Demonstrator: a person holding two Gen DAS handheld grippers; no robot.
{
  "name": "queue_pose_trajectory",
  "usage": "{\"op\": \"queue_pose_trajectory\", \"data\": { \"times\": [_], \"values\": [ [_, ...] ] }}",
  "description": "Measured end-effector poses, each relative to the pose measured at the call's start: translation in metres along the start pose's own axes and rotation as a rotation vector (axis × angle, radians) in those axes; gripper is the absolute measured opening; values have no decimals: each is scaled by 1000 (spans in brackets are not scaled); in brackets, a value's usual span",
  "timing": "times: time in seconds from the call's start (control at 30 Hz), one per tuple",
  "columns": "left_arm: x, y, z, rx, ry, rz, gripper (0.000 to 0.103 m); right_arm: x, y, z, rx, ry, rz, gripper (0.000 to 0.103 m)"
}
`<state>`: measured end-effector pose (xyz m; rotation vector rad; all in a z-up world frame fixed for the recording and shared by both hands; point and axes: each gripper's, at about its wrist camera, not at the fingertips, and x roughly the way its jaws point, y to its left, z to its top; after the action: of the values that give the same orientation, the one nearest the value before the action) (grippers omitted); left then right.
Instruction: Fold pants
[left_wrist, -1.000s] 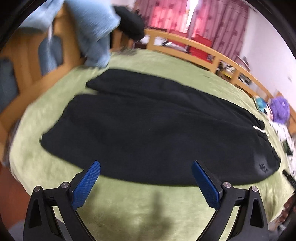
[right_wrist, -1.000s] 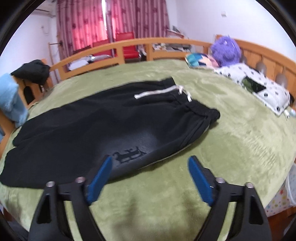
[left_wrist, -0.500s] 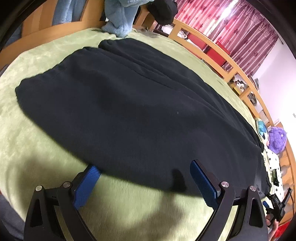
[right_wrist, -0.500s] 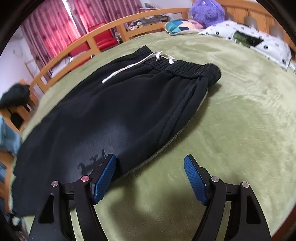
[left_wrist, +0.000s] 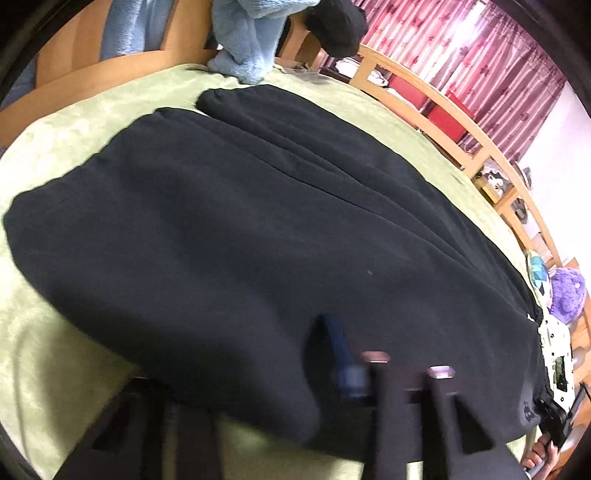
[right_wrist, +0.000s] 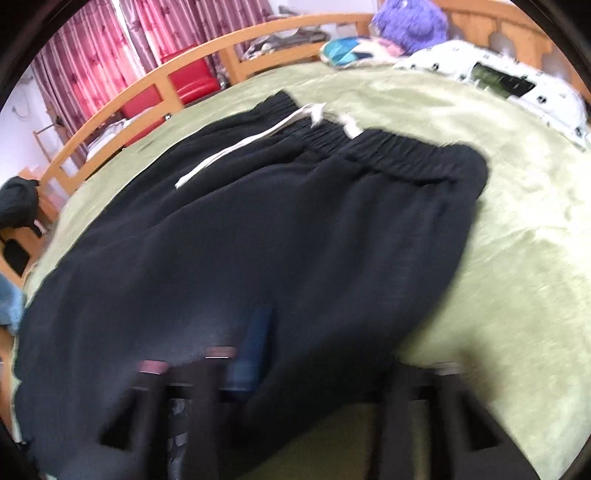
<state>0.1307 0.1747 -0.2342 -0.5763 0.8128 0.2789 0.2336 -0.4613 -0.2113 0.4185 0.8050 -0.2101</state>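
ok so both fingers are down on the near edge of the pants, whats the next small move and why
Probably lift both hands a little and carry the near edge toward the far leg. Both grippers, left and right, have just been closing and look shut on the near edge of the black pants, though blur hides the pads. The pants lie flat on the green blanket, legs side by side, so folding one leg onto the other seems next.

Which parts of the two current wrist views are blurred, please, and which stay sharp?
Left wrist view: the left gripper is smeared, while the pants look fairly crisp. Right wrist view: the right gripper and the near fabric blur; the drawstring stays readable.
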Motion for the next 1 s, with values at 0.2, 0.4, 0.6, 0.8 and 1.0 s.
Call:
{"op": "queue_pose_trajectory", "data": {
  "times": [0.2, 0.4, 0.6, 0.8, 1.0],
  "values": [
    [-25, 3, -5, 18, 13, -107, 8, -45, -23, -15, 49, -68, -16, 10],
    [-60, -12, -22, 136, -6, -123, 8, -95, -54, -38, 62, -75, -36, 10],
    [-78, -1, -45, 175, 43, -151, 8, -142, -81, -64, 26, -100, -72, 9],
    [-76, 7, -57, 153, 92, -141, 11, -147, -99, -78, 48, -11, -39, 12],
    [-70, 31, -62, 40, 119, -96, 22, -138, -100, -85, 61, 68, 18, 40]
  ]
}}
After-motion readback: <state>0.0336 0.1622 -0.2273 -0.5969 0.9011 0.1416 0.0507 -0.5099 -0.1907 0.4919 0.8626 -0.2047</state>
